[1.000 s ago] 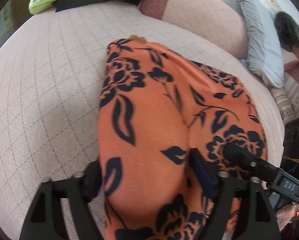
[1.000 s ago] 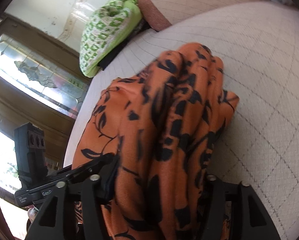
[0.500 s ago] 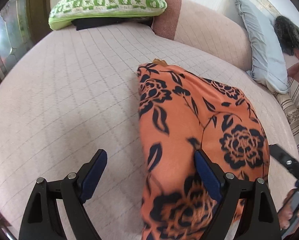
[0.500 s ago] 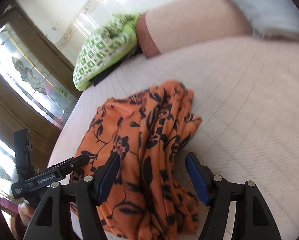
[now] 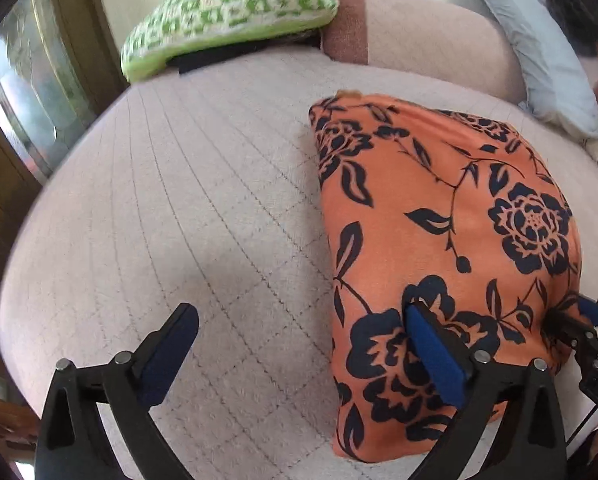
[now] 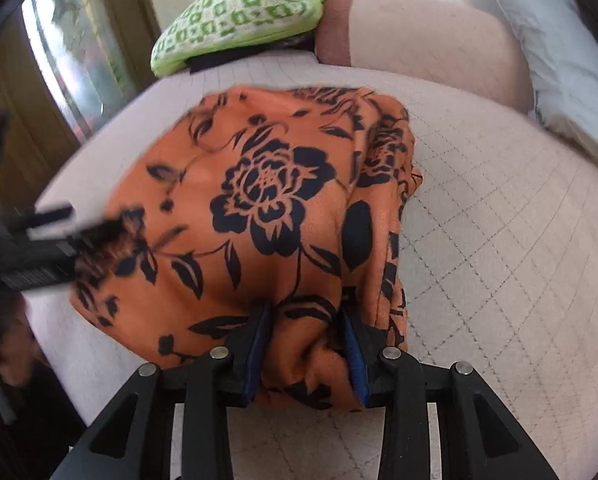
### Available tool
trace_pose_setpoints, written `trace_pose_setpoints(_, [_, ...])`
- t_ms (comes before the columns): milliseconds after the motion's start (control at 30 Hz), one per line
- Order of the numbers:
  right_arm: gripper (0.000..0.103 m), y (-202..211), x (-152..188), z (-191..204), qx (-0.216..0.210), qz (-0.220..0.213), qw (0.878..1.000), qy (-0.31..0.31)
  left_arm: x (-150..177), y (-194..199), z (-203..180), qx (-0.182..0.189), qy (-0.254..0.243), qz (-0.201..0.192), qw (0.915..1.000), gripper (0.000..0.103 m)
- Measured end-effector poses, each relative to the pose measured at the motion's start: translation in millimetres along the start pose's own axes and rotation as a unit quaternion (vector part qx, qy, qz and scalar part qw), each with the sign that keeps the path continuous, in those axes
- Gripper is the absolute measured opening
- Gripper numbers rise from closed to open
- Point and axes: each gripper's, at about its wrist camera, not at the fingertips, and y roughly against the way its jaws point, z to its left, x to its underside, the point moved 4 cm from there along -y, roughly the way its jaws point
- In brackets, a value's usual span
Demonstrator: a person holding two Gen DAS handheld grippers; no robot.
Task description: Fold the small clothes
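1. Orange floral garment (image 5: 439, 216), printed with dark navy roses and leaves, lies folded into a rounded bundle on the quilted beige bed cover (image 5: 187, 208).
2. In the left wrist view its smooth folded face is uppermost, with a straight edge on the left side and a small tan tag peeking out at the far corner.
3. In the right wrist view the garment (image 6: 267, 208) shows gathered layers stacked along its right edge.
4. Left tool (image 5: 299, 344) is released and its jaws are opening wide: one blue pad sits over bare bed cover, the other rests against the near part of the garment, with only the garment's edge between them.
5. Right tool (image 6: 305, 344) has its jaws closing on a bunched fold at the near edge of the garment; cloth fills the gap and both blue pads press into it.
6. Green-and-white patterned cushion (image 5: 227, 12) rests at the far end of the bed on top of a dark flat item, beside a beige bolster (image 5: 431, 40) with a brown end band.
7. Pale blue pillow (image 5: 539, 48) leans at the far right.
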Motion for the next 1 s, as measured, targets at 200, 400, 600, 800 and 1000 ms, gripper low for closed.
trace_pose_setpoints(200, [0.039, 30, 7, -13, -0.025, -0.034, 0.997, -0.064, 4, 33, 10, -0.026, 0.024, -0.037, 0.9987, 0.103])
trace_pose_setpoints(400, [0.043, 100, 25, -7, -0.008, -0.129, 0.989, -0.073, 7, 106, 11, -0.092, 0.004, -0.118, 0.9887, 0.103])
trace_pose_setpoints(600, [0.051, 145, 31, 18, 0.023, -0.159, 0.985, -0.06, 8, 158, 15, -0.109, 0.0, -0.15, 0.9826, 0.103])
trace_pose_setpoints(800, [0.051, 177, 26, 47, 0.03, -0.179, 0.983, -0.038, 14, 203, 19, -0.11, -0.001, -0.183, 0.9769, 0.103])
trace_pose_setpoints(1000, [0.051, 199, 21, 63, 0.024, -0.201, 0.979, -0.029, 14, 234, 25, -0.107, 0.01, -0.21, 0.9718, 0.103])
